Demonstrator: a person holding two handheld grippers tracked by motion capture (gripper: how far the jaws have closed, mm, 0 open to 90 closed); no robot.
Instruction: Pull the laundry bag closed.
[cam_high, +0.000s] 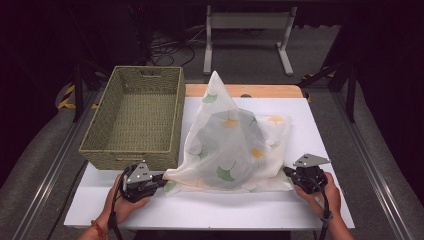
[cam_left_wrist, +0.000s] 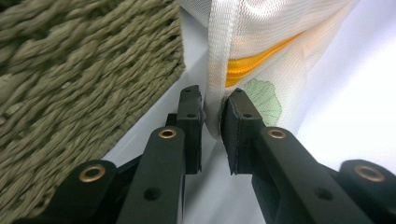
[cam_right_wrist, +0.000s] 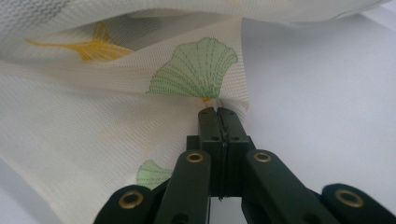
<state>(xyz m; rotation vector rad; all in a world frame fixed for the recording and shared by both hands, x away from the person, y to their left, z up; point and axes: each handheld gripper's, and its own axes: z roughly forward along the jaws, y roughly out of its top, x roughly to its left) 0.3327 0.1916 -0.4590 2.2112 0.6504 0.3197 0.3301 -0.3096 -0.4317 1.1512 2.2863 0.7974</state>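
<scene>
White surface, cloth spread out beside the basket.
Left tongs parted, letting the corner go; right tongs clamped on theirs. Next I'd guess: release right too.

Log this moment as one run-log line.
left hand-held gripper: open, cloth edge between pads | right hand-held gripper: shut on cloth corner | basket: left of cloth | table: white

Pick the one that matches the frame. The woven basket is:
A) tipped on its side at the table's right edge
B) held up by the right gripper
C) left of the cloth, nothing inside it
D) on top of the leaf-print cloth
C: the woven basket stands upright left of the leaf-print cloth, its inside bare, while the right gripper pinches the cloth's corner.
</scene>
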